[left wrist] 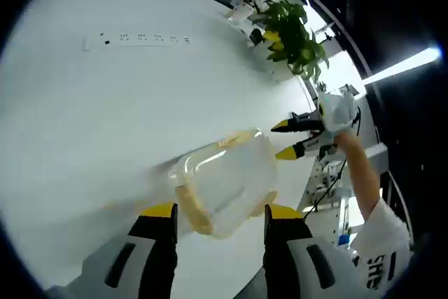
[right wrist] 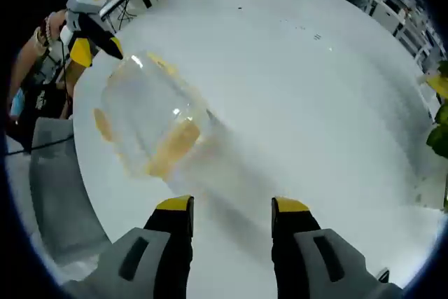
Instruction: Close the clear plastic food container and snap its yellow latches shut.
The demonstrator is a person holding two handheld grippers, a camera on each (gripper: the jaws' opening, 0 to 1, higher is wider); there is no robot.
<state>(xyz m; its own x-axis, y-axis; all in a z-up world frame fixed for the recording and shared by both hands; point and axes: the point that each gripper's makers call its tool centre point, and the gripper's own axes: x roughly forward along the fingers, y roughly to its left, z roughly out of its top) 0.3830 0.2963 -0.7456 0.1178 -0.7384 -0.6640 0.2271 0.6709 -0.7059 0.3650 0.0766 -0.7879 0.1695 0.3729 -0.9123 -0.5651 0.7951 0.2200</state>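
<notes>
The clear plastic container (left wrist: 225,181) with yellow latches lies on the white round table (left wrist: 105,117); it looks blurred. Its near end sits between the wide-apart jaws of my left gripper (left wrist: 221,212), which is open; whether they touch it I cannot tell. My right gripper (left wrist: 294,138), held by a gloved hand, hovers open just right of the container. In the right gripper view the container (right wrist: 150,127) lies ahead and left of my open right gripper (right wrist: 232,206), with the left gripper (right wrist: 94,36) at its far end.
A leafy potted plant (left wrist: 294,36) stands at the table's far edge. A row of sockets (left wrist: 140,38) is set in the tabletop. A grey chair (right wrist: 56,187) stands beside the table edge. A person's sleeve (left wrist: 381,229) reaches in from the right.
</notes>
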